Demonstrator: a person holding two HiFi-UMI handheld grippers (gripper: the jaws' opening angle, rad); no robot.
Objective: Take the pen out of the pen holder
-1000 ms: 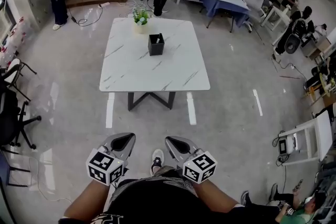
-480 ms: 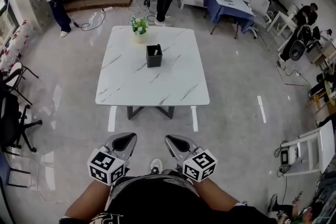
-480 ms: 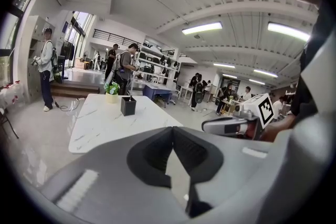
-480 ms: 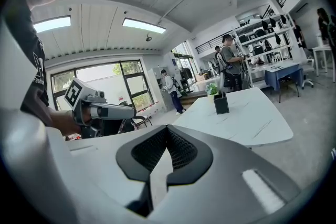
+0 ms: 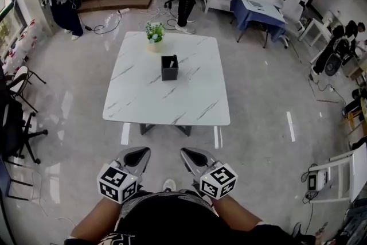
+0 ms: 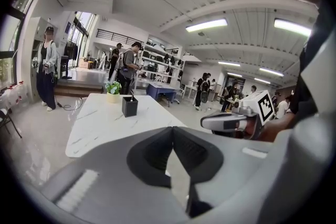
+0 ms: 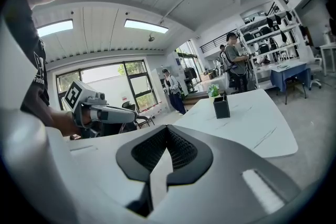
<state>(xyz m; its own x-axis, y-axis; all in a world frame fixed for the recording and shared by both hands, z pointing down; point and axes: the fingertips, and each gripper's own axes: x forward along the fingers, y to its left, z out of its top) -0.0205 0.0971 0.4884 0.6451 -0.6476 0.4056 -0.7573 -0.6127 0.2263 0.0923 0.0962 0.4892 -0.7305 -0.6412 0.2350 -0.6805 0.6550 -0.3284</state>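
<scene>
White marble-look table (image 5: pixel 183 101) lay well ahead of both grippers, across open floor, and the black pen holder (image 5: pixel 170 67) stood on it toward the far side, a small potted plant (image 5: pixel 153 33) just beyond it. The left gripper (image 5: pixel 136 155) and the right gripper (image 5: pixel 192 156) hung low against the person's body, side by side and well apart from the holder. Each gripper's own view settled the jaws: tips pressed together, dark pads meeting, nothing between them, so both were closed and empty. By my reading this was the approach, the task's very first step, with no reach begun. The next move called for closing the distance to the table, then spreading one gripper's jaws and bringing them down around the pen's exposed top, since most of the pen sat sunk inside the holder. The head view gave the layout, holder roughly ahead of the gap between the two grippers, but from above the pen was no more than a pale fleck at the holder's mouth. The left gripper view, looking level across the tabletop, showed what that one couldn't: a thin pen (image 6: pixel 131 96) poking up past the rim. The right gripper view caught the same stub from the other side, with the left gripper off to its left.
</scene>
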